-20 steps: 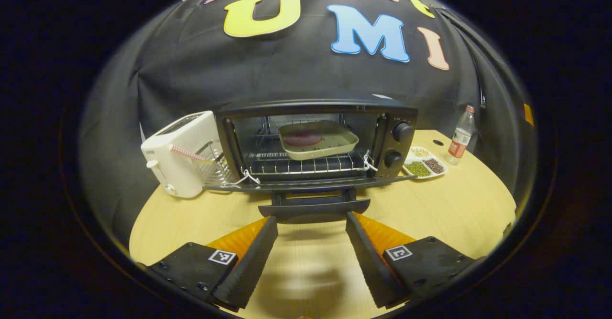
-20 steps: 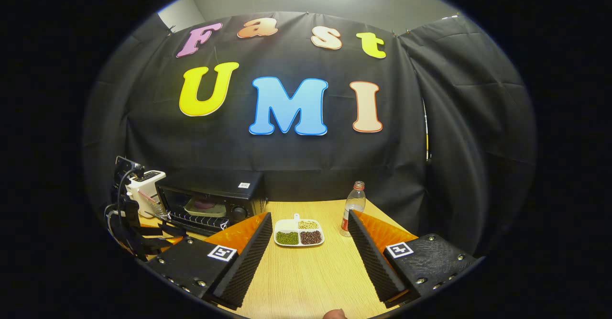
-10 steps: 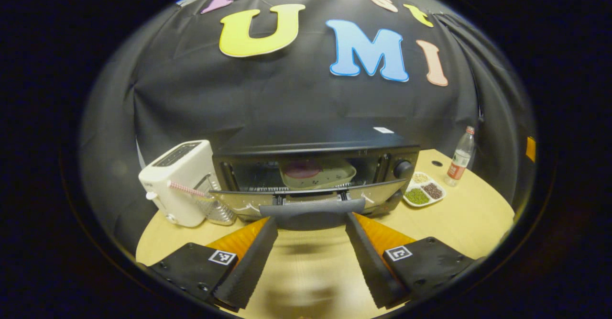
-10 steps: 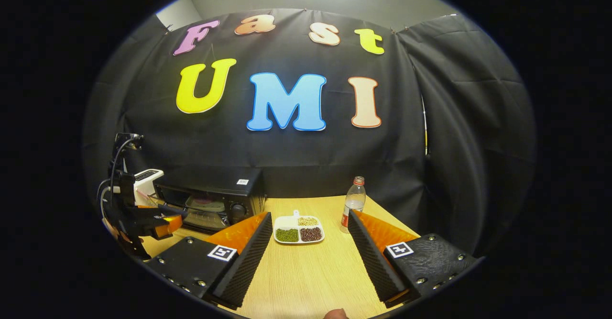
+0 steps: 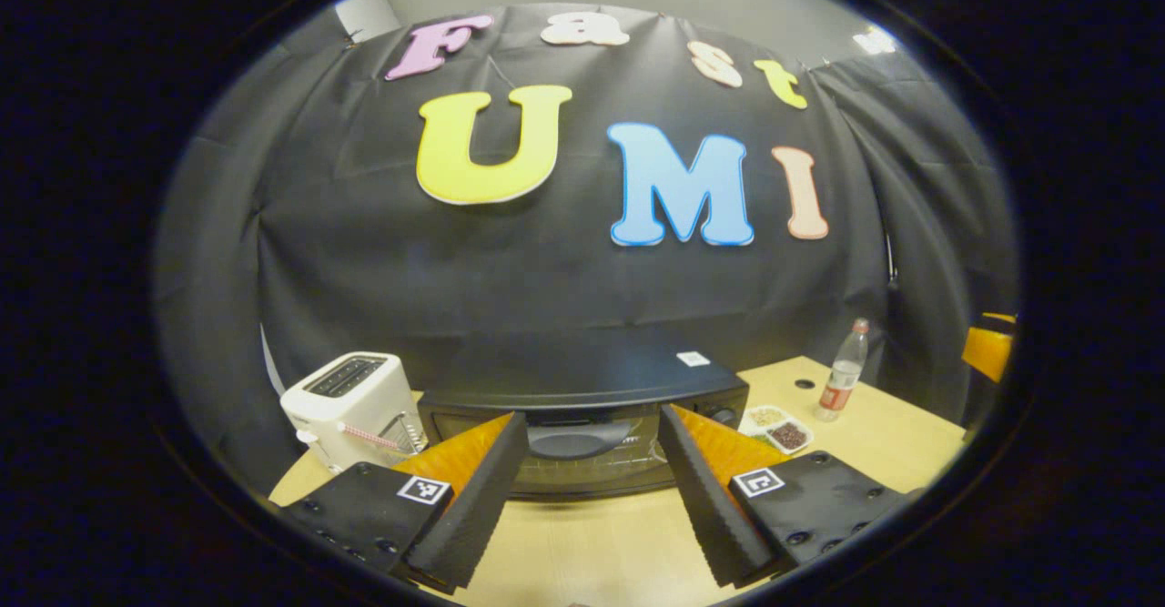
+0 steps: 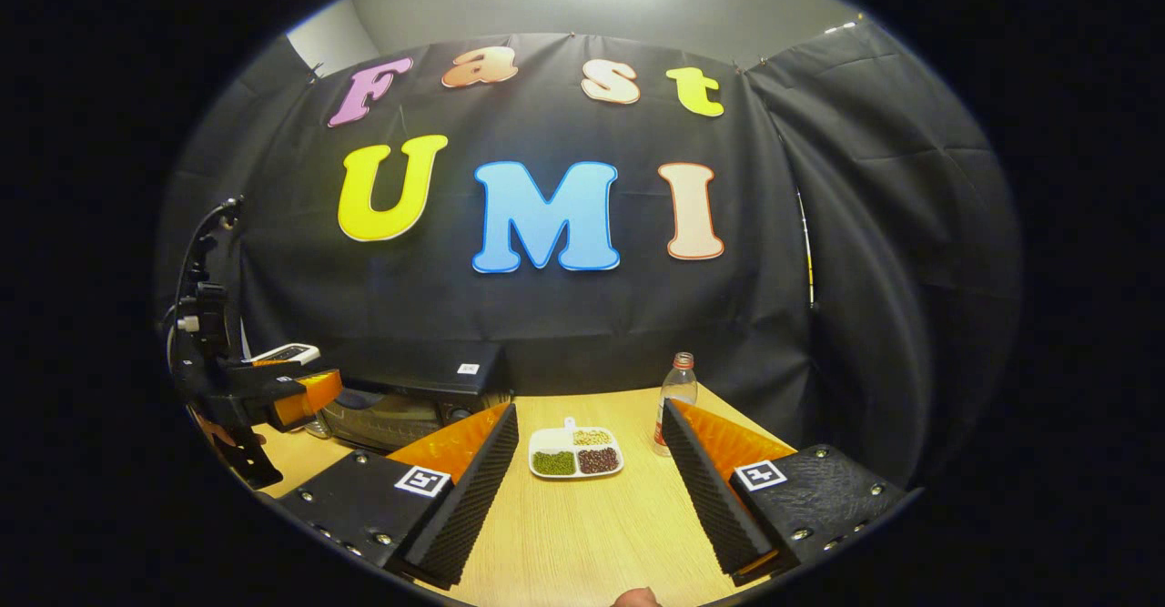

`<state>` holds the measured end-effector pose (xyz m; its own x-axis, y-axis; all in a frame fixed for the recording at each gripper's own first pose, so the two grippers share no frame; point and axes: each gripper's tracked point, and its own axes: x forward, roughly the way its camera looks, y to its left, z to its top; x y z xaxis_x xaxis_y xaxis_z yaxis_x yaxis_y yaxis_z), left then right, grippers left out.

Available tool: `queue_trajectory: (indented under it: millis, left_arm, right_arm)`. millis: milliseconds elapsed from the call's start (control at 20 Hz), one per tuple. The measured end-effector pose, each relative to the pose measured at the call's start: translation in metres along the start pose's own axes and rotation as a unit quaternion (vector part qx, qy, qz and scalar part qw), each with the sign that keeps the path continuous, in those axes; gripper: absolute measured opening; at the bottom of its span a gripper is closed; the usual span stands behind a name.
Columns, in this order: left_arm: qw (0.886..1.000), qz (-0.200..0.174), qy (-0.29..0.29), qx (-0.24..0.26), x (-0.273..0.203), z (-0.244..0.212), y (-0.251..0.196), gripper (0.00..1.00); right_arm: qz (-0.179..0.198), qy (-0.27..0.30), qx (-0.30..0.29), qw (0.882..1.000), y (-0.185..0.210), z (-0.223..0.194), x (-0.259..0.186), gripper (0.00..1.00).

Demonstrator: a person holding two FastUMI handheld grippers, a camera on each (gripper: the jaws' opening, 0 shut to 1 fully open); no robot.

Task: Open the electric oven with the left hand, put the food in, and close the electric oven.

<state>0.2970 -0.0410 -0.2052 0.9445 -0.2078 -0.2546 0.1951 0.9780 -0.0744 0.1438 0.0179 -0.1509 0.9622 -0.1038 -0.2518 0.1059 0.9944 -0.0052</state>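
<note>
Electric oven [image 5: 582, 389] door closed, handle [image 5: 572, 443] between open left tongs [image 5: 582, 489], right tongs [image 6: 587, 480] open

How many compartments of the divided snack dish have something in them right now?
3. On the white divided dish, green beans fill the front-left section, dark red beans the front-right, pale beans the back one. No further compartments show.

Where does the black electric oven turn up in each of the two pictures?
Left gripper view: the electric oven sits low in the middle, door up, between the left gripper fingers.
Right gripper view: it sits low on the left, behind the left gripper.
Shared landmark: the divided dish of beans, on the knob side of the oven.
</note>
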Motion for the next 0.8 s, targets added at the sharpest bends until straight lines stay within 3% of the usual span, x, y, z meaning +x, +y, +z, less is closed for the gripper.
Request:
queue_trajectory:
  millis: [150, 300, 350, 800]
  left_arm:
    - [0.999, 0.001, -0.037, -0.006, -0.042, 0.034, -0.009, 1.0]
    - [0.998, 0.024, -0.06, -0.01, -0.092, 0.057, -0.012, 0.91]
    - [0.997, 0.033, -0.068, -0.011, -0.109, 0.064, -0.013, 1.0]
    - [0.991, 0.085, -0.099, -0.006, -0.244, 0.09, -0.038, 1.0]
  right_arm:
    - [-0.005, -0.013, -0.001, 1.0, -0.016, 0.014, -0.016, 0.98]
    - [0.01, -0.033, -0.002, 0.999, -0.026, 0.028, -0.04, 0.98]
    - [0.017, -0.04, -0.003, 0.999, -0.029, 0.033, -0.047, 0.98]
    - [0.094, -0.066, 0.006, 0.993, -0.036, 0.043, -0.12, 0.98]
